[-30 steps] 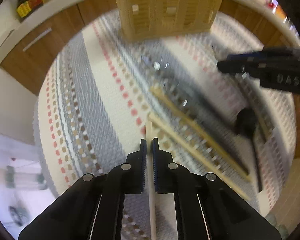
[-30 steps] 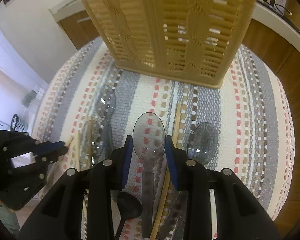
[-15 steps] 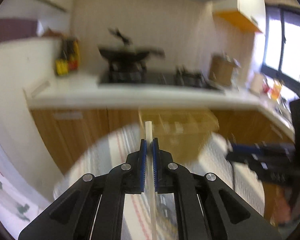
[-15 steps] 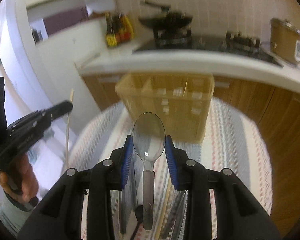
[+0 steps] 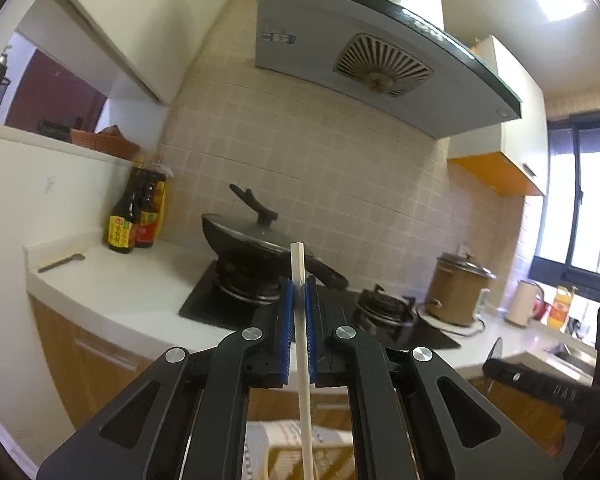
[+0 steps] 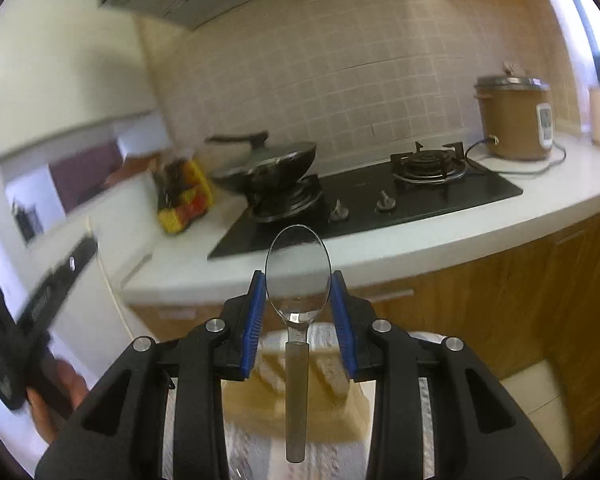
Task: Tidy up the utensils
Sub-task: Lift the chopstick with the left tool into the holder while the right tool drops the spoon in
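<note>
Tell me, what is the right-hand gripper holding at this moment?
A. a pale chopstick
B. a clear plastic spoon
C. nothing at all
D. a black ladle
B: the right gripper has its blue pads closed on either side of the bowl of a clear plastic spoon, handle hanging down; the pale chopstick is in the left gripper.

Ahead of the right gripper open air runs to the counter edge; below its fingers stands the slatted utensil basket. The left gripper likewise faces open air, with the wok and hob beyond. The rice cooker stands far right.
</note>
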A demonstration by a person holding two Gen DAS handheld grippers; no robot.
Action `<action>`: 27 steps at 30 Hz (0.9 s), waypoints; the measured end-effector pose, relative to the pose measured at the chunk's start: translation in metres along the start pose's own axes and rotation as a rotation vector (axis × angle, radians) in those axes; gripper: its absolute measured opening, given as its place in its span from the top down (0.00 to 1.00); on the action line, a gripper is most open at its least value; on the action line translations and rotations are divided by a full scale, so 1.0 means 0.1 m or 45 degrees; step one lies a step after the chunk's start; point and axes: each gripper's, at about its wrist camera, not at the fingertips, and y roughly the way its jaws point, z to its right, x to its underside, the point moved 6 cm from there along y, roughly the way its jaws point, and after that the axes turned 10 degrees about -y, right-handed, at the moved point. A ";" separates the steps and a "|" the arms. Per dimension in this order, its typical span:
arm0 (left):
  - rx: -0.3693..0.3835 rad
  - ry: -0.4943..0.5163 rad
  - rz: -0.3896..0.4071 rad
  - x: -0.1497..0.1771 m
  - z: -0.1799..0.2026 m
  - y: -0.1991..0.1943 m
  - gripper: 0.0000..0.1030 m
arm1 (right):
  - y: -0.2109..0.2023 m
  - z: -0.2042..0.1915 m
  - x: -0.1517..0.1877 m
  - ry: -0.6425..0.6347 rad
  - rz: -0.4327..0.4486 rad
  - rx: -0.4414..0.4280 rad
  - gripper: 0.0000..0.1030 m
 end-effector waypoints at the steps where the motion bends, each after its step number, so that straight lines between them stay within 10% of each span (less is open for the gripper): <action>1: -0.010 -0.001 0.007 0.02 -0.02 0.07 0.96 | 0.07 0.04 -0.03 0.007 0.028 0.013 0.71; 23: -0.074 0.083 -0.076 0.72 -0.33 0.22 0.94 | 0.39 -0.03 0.64 -0.218 0.060 0.098 0.70; 27: -0.062 0.059 -0.118 0.69 -0.35 0.03 0.66 | 0.17 -0.07 0.69 -0.218 0.051 0.098 0.44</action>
